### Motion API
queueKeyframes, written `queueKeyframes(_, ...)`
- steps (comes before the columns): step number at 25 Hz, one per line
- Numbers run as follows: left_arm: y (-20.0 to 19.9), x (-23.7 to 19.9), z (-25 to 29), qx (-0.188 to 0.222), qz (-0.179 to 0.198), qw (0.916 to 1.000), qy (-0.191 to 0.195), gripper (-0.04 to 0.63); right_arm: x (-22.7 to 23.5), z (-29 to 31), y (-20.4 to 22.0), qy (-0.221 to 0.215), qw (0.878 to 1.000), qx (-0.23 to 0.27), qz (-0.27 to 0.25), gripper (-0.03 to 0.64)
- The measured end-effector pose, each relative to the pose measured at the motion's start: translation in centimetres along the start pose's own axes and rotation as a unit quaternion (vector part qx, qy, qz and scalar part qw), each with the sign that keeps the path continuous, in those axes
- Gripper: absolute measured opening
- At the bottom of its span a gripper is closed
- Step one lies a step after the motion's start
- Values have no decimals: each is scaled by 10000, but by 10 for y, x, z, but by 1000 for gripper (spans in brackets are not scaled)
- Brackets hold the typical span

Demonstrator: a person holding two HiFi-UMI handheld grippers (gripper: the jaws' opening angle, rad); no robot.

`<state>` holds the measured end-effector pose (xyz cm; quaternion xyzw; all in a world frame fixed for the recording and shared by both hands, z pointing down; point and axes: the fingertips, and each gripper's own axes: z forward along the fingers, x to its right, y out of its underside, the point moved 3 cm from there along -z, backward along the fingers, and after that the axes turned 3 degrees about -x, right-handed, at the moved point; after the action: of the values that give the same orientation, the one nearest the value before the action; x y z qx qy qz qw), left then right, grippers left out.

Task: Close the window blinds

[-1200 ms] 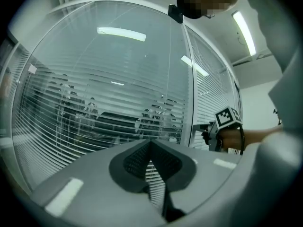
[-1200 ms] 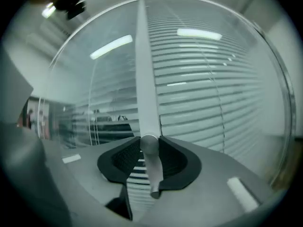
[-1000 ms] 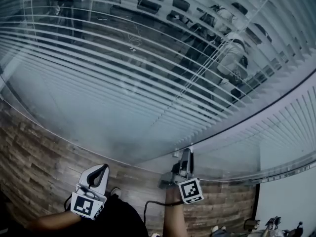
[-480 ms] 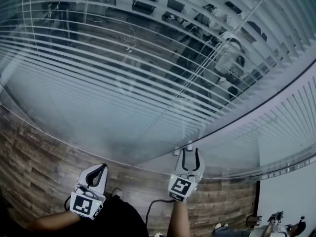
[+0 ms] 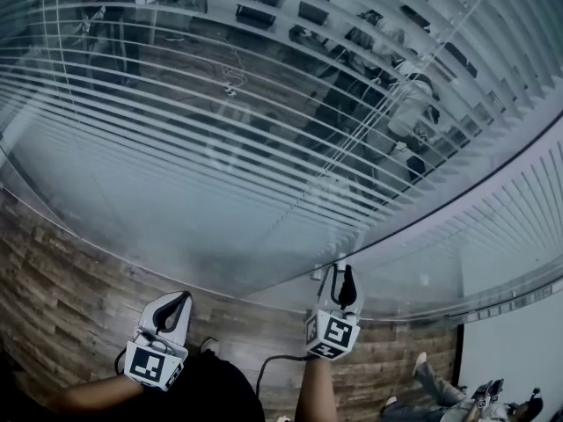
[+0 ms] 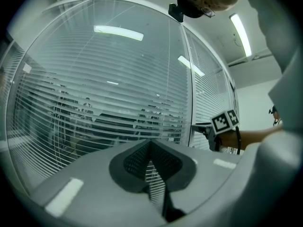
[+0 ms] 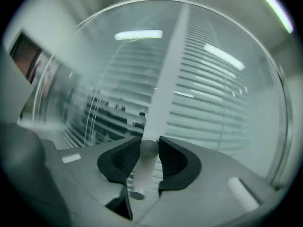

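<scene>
The slatted window blinds [image 5: 220, 121] hang behind glass, their slats tilted so that the room beyond shows through. In the right gripper view the white blind wand [image 7: 161, 79] runs down from the top, and its rounded lower part sits between the black pads. My right gripper [image 7: 149, 150] is closing, with both pads pressing on the wand. In the head view the right gripper [image 5: 341, 281] is raised against the glass at the lower middle. My left gripper [image 5: 176, 304] is held low at the left, shut on nothing, and faces the blinds [image 6: 118, 108].
A wood-plank floor [image 5: 62, 297] runs below the glass. There is a white wall [image 5: 510, 359] at the lower right, with a person's foot [image 5: 427, 376] near it. A vertical frame post [image 6: 187, 79] divides two glass panels. The right gripper's marker cube [image 6: 224, 121] shows beside the post.
Half a second ago the right gripper's jaws stood wide around the wand's end; now they are closed on it and the gripper has turned slightly. The left gripper has stayed still.
</scene>
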<state>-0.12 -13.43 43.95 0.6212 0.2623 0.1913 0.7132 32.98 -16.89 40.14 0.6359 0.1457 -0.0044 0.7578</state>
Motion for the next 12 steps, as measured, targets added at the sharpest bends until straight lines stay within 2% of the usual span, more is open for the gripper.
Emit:
queueKeyframes(1, -2, 2, 0, -1, 12, 10000, 6, 2, 7, -1, -1, -192, 9947, 111, 1008, 126)
queueKeyframes(3, -4, 7, 2, 7, 34, 10000, 32, 2, 18, -1, 0, -479, 9636, 296, 2613, 126)
queueKeyframes(4, -4, 9, 4, 16, 42, 10000, 51, 2, 22, 0, 2, -592, 9424, 371, 3272, 126)
queueKeyframes(6, -2, 10, 9, 16, 33, 10000, 80, 2, 27, 3, 11, -751, 8868, 453, 4538, 126)
queueKeyframes(7, -1, 9, 10, 6, 21, 10000, 84, 2, 29, 4, 15, -792, 8608, 454, 5007, 126)
queueKeyframes(8, -1, 9, 10, -6, 17, 10000, 87, 2, 31, 5, 17, -853, 8476, 461, 5217, 127)
queueKeyframes(9, -2, 9, 10, -19, 24, 10000, 92, 2, 31, 6, 15, -939, 8492, 475, 5175, 127)
queueKeyframes(10, -3, 9, 9, -29, 36, 9999, 100, 2, 30, 7, 11, -1006, 8610, 471, 4963, 130)
queueKeyframes(12, -3, 10, 7, -38, 30, 9999, 101, 2, 28, 5, 6, -959, 9010, 383, 4214, 133)
